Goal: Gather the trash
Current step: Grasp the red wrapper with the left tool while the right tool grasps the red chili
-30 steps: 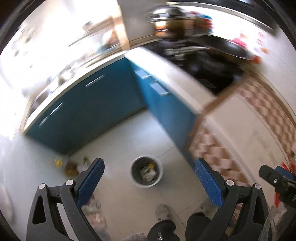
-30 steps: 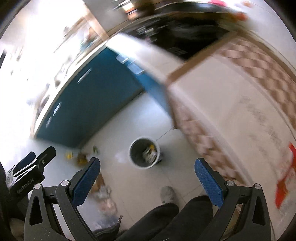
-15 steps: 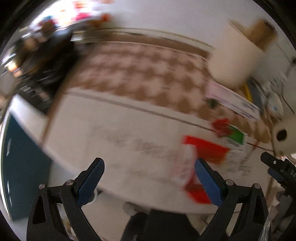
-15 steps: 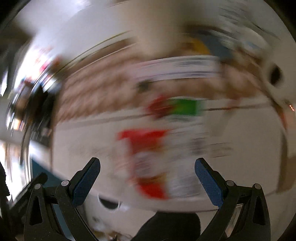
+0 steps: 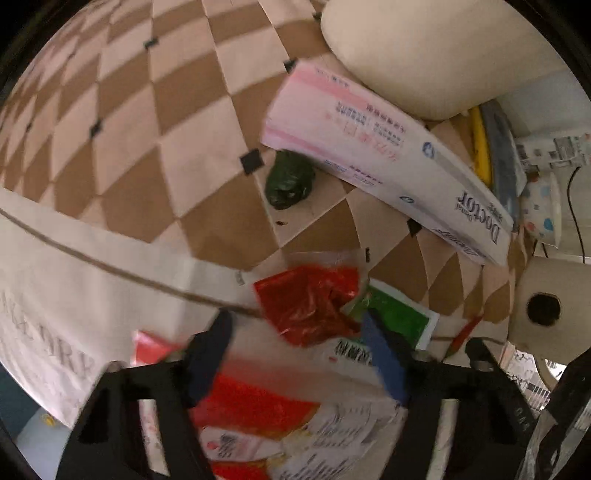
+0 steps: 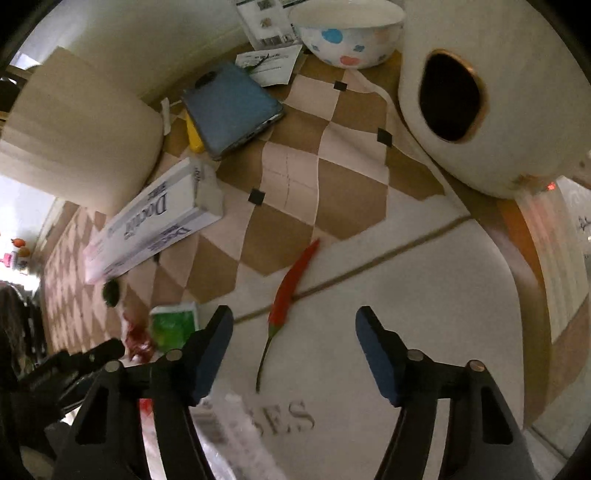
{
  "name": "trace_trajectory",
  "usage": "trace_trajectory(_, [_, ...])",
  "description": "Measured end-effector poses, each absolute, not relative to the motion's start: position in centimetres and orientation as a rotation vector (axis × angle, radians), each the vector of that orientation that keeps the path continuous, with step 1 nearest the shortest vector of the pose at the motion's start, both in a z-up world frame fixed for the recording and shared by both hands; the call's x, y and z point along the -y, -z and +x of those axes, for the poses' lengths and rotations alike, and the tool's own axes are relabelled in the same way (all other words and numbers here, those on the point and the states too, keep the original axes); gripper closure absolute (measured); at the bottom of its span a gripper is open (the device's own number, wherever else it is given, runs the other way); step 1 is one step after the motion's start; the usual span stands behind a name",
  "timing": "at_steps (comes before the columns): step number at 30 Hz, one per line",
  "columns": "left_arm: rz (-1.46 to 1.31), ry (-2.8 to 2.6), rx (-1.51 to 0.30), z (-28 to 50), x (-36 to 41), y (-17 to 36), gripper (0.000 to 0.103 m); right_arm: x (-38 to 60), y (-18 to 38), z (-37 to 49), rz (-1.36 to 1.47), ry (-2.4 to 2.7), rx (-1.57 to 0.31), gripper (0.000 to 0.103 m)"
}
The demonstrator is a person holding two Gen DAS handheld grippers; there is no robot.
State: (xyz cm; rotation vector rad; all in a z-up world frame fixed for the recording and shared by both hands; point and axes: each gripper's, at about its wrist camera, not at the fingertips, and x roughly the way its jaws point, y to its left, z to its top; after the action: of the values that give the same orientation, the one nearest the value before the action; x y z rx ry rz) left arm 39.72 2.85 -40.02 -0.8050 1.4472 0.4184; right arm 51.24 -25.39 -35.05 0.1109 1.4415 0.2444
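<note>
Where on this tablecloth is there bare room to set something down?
Free: the checked cloth left of the dark green wad, and the plain cream border between the red chilli and the white rounded appliance. Crowded: around the crumpled red wrapper and the long toothpaste box.

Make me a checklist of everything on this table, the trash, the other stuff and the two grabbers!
Surface: checkered tablecloth with a pale border.
Job's things: crumpled red wrapper, green-and-white packet, red-and-white wrappers, dark green wad.
Clutter: red chili, toothpaste box, phone, spotted bowl, white holed container, cream cylinder.
Grippers: left gripper over the wrappers, right gripper over the chili stem; both jaws have just been closing, gripping nothing.
Cables: thin black cable at the table's far edge.
Surroundings: nothing seen clearly.
</note>
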Motion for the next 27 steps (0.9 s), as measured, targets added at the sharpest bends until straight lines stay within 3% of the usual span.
trace_trajectory(1, [-0.781,-0.414,-1.434,40.0,-2.5,39.8,0.057,25.1,35.6,51.5,0.103,-0.247,-1.449,0.041])
trace_trajectory(4, [-0.651,-0.415,-1.461,41.1,-1.0,39.2,0.073,24.1,36.9,51.7,0.058,-0.25,-1.459,0.054])
trace_trajectory(5, [-0.615,-0.395,-1.452,41.5,-0.3,38.8,0.098,23.7,36.7,51.6,0.035,-0.255,-1.435,0.057])
trace_trajectory(7, [-0.495,-0.413,-1.46,42.1,1.0,38.3,0.097,22.6,36.8,51.4,-0.051,-0.265,-1.407,0.083])
trace_trajectory(9, [-0.431,-0.422,-1.454,42.4,1.8,38.1,0.097,22.1,36.8,51.4,-0.088,-0.273,-1.396,0.092])
trace_trajectory(17, [-0.41,-0.455,-1.374,41.2,1.5,34.9,0.097,22.1,35.3,50.7,-0.099,-0.291,-1.361,0.092])
trace_trajectory(27, [-0.394,-0.557,-1.193,36.0,-1.9,26.8,0.097,21.8,30.4,49.4,-0.043,-0.38,-1.303,0.092])
